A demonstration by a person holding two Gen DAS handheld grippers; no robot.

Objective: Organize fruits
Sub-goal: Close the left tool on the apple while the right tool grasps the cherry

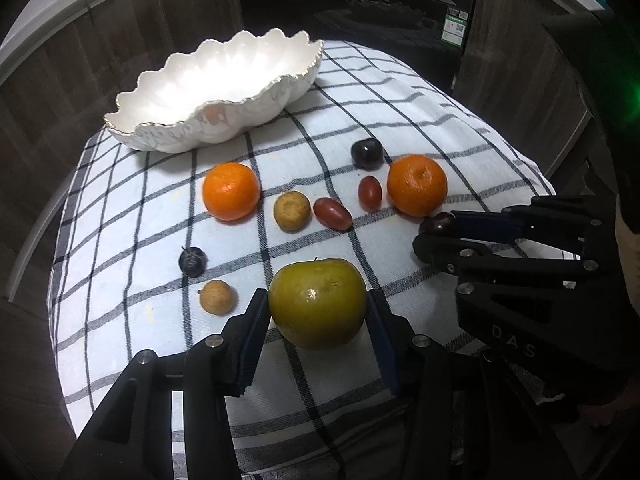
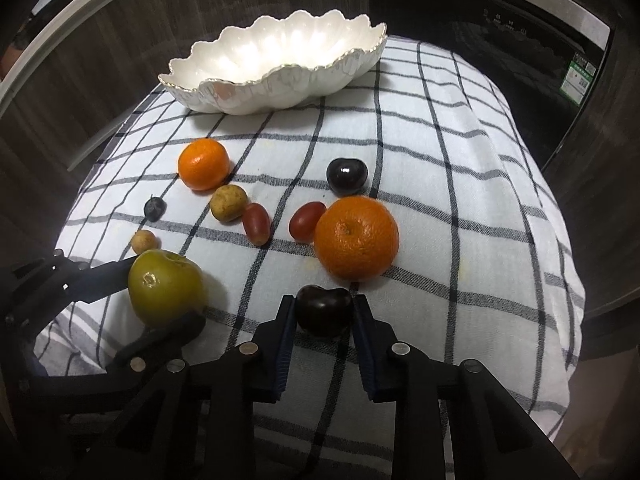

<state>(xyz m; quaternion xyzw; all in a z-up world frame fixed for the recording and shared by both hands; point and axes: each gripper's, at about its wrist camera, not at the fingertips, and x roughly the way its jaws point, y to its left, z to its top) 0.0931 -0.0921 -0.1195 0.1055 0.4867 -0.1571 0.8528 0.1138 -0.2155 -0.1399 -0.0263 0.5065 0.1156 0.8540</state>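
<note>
Green-yellow apple (image 1: 317,303), round, glossy spot on the skin, short stem pointing up and away, no clear long axis, sitting on the checked cloth (image 1: 420,92) between the left gripper (image 1: 318,308) pads, jaws part-open and pressed on both flanks. Right of it, dark purple cherry (image 2: 324,311), heart-shaped with the dimple up, wider than tall, long axis across the jaws, pinched in the right gripper (image 2: 324,312) with jaws narrow and both pads on the fruit. Ahead of both grippers: two oranges, two red grape tomatoes, two tan longans, another dark cherry, and farther off a white scalloped bowl (image 2: 276,88), empty.
</note>
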